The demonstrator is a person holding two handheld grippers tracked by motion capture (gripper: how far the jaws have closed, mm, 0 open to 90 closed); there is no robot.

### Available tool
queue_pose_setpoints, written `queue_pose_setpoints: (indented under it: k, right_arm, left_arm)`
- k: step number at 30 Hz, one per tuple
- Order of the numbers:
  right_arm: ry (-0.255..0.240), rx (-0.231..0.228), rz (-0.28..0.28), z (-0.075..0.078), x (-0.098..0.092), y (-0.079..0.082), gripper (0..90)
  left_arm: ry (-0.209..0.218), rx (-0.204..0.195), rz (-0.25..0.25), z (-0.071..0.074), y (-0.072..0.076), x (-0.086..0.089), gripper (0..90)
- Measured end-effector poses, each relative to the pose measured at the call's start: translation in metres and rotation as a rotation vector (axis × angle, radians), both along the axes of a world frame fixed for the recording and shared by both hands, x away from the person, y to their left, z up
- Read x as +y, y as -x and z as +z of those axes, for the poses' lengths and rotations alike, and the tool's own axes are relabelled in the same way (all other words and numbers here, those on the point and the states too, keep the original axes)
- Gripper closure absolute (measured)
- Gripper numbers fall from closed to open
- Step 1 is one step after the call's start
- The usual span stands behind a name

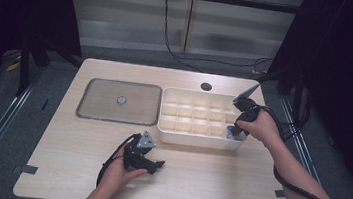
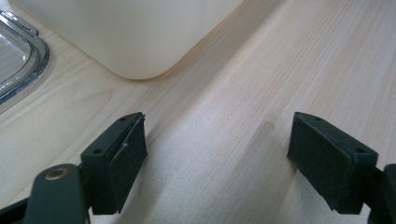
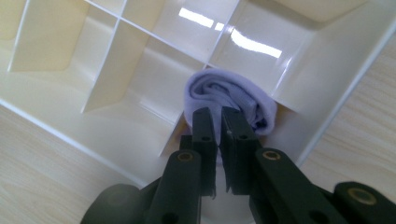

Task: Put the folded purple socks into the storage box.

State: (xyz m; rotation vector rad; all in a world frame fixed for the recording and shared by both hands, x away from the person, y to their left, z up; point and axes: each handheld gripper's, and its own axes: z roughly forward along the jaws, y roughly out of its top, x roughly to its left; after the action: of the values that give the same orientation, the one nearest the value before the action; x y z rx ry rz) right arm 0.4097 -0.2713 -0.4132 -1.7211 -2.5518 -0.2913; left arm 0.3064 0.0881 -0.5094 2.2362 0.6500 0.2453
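Lavender cloth (image 3: 229, 95), rolled into a bundle, sits in the corner cell of the cream divider box (image 1: 195, 137); in the high view it shows as a pale purple patch (image 1: 235, 133) at the box's lower right corner, right of centre in the frame. The right gripper (image 3: 218, 116) points down into that cell. Its jaws stand almost together with only a thin slit between them, and their tips lie against the near side of the cloth; whether any fabric is pinched in the slit cannot be told. The right hand (image 1: 262, 127) holds this gripper just right of the box.

The left gripper (image 1: 143, 157) rests low on the wooden table (image 1: 205, 183), below centre in the high view and just in front of the box's left end. In the left gripper view its jaws (image 2: 215, 158) stand wide apart over bare wood. A metal tray (image 1: 119, 101) lies left of the box, touching or nearly touching it.
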Motion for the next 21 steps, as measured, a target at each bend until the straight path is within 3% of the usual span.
queue_pose_setpoints:
  k: [21]
  right_arm:
    - [-0.001,-0.024,0.01,0.013,-0.003,0.002,75.3]
  left_arm:
    - [0.0,0.001,0.0,0.0,0.0,0.0,18.8]
